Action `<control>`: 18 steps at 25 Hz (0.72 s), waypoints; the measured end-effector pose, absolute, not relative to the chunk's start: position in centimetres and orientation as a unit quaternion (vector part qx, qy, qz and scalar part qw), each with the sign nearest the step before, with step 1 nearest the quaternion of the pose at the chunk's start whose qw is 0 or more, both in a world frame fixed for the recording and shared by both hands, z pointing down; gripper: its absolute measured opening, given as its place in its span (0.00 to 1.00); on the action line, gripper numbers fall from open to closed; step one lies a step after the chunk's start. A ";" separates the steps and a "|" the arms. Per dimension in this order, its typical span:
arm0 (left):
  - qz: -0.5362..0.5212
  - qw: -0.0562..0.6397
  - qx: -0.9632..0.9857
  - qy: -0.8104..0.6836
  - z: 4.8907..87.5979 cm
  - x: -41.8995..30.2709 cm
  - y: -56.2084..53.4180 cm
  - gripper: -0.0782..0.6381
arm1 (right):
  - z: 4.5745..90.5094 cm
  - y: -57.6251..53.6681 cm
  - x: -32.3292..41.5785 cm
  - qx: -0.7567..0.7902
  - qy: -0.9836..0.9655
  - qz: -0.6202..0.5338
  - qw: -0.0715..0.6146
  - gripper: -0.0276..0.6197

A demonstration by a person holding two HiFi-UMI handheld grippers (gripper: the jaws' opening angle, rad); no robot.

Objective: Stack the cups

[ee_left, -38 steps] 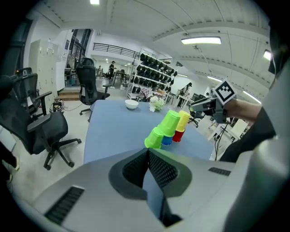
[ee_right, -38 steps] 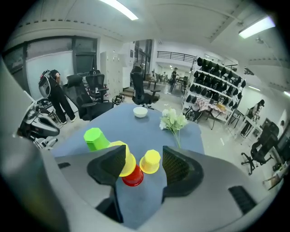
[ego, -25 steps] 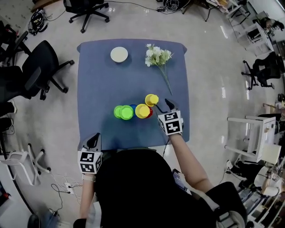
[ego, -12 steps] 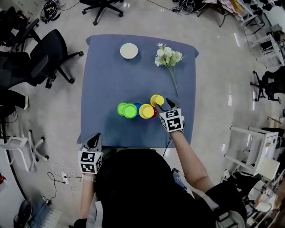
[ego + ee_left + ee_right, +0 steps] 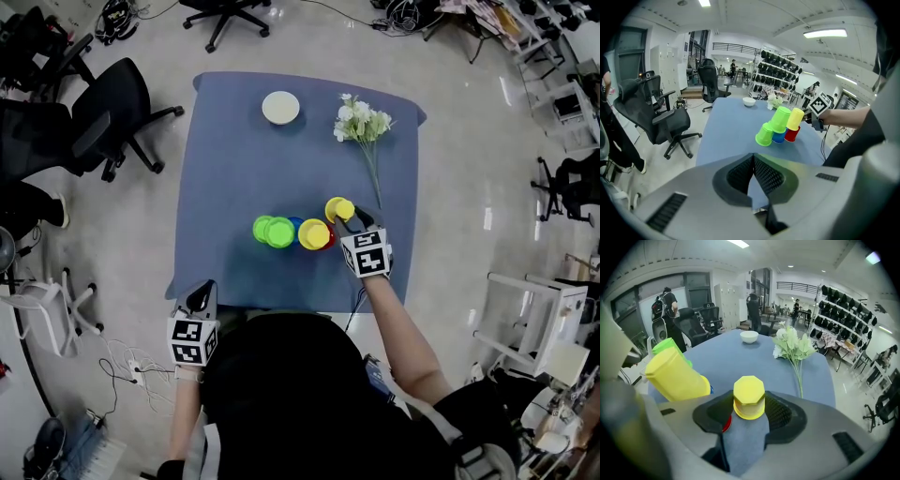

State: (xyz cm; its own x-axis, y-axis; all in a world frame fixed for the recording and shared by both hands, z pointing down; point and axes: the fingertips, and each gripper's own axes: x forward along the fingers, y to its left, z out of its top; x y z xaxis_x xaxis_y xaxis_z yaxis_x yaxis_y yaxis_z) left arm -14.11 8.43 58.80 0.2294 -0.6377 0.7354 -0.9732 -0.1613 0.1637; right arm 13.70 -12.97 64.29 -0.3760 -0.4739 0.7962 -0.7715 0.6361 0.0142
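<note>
Wrists angled down | right gripper [image 5: 352, 218] jaws closing onto yellow cup [image 5: 749, 397] — left gripper's [image 5: 753, 176] together

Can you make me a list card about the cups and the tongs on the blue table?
table: blue cloth, with white bowl and flowers at the far end
cup cluster: green, blue, red and yellow cups bunched together
lone yellow cup: upside down, beside the cluster's right end
right tongs: jaws have just been closing; pads against the lone yellow cup
left tongs: shut, empty, by the table's near corner
</note>
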 end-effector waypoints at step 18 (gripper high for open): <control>0.248 0.300 0.754 -0.528 58.4 -13.9 7.4 0.12 | 52.2 -12.4 11.2 0.418 -0.837 0.126 0.329 0.37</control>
